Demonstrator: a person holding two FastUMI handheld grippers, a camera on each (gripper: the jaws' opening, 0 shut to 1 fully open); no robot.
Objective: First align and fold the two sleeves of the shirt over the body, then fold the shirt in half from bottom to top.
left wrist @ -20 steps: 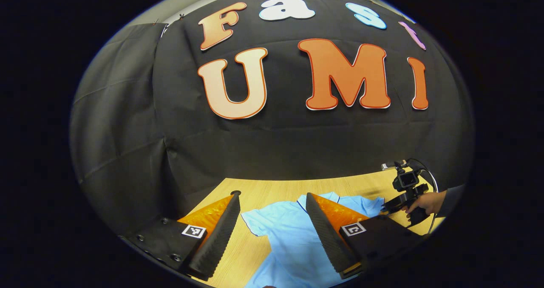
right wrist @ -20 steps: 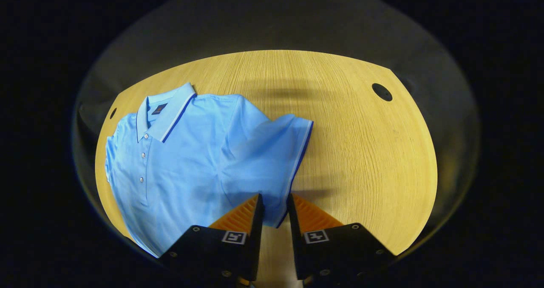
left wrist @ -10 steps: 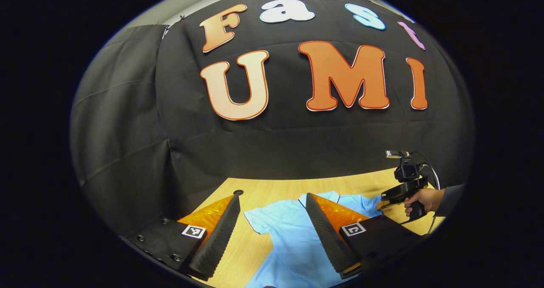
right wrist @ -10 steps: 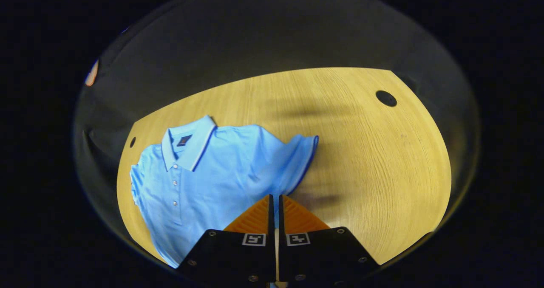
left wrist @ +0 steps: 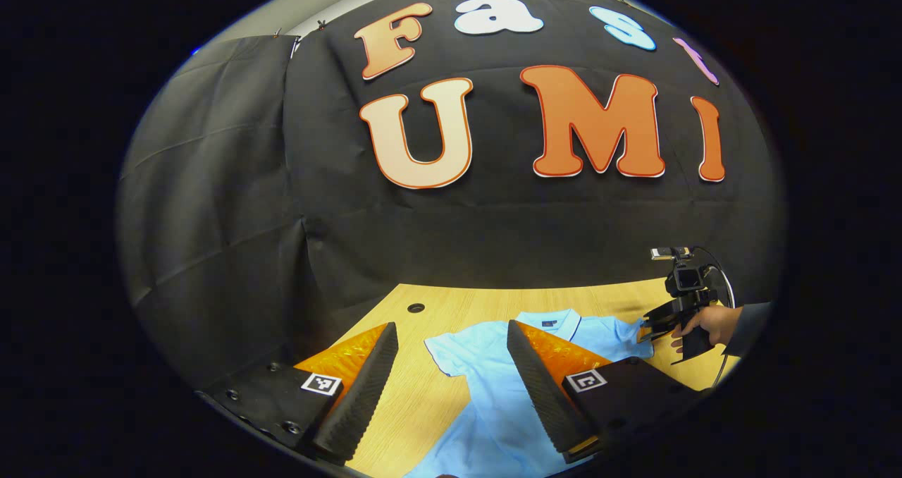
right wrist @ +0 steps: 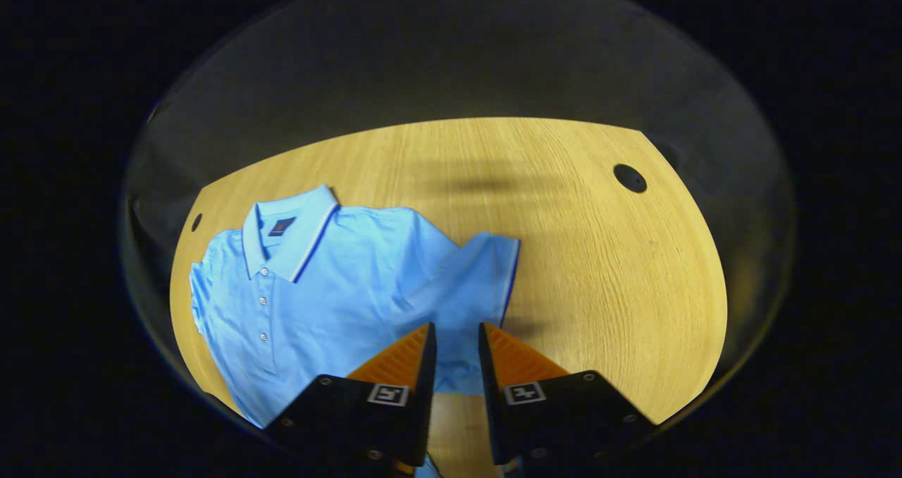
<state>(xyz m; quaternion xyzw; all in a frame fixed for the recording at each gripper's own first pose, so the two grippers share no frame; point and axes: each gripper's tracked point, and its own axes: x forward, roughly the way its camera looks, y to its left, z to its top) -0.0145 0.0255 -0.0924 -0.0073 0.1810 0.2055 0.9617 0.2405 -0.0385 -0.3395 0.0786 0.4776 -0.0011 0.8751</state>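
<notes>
A light blue polo shirt point(right wrist: 338, 287) lies face up on the wooden table point(right wrist: 599, 266), collar point(right wrist: 289, 231) toward the far side. Its right sleeve point(right wrist: 486, 273) is spread outward, a dark stripe along the hem. My right gripper point(right wrist: 456, 326) sits low over that sleeve's lower edge, fingers a narrow gap apart with blue cloth showing between them. In the left gripper view, the right gripper point(left wrist: 659, 326), held by a hand point(left wrist: 705, 319), is at the sleeve. My left gripper point(left wrist: 451, 326) hovers wide open above the shirt's point(left wrist: 486, 386) other sleeve point(left wrist: 451, 347), holding nothing.
The table has round cable holes at the far right point(right wrist: 629, 178) and far left point(right wrist: 196, 222) corners. Black cloth walls close the booth behind the table point(left wrist: 416, 393). Bare wood stretches to the right of the shirt.
The right gripper's fingers closed together half a second ago and now stand apart again. The sleeve has settled a little flatter. The left gripper has shifted slightly and stays open.
</notes>
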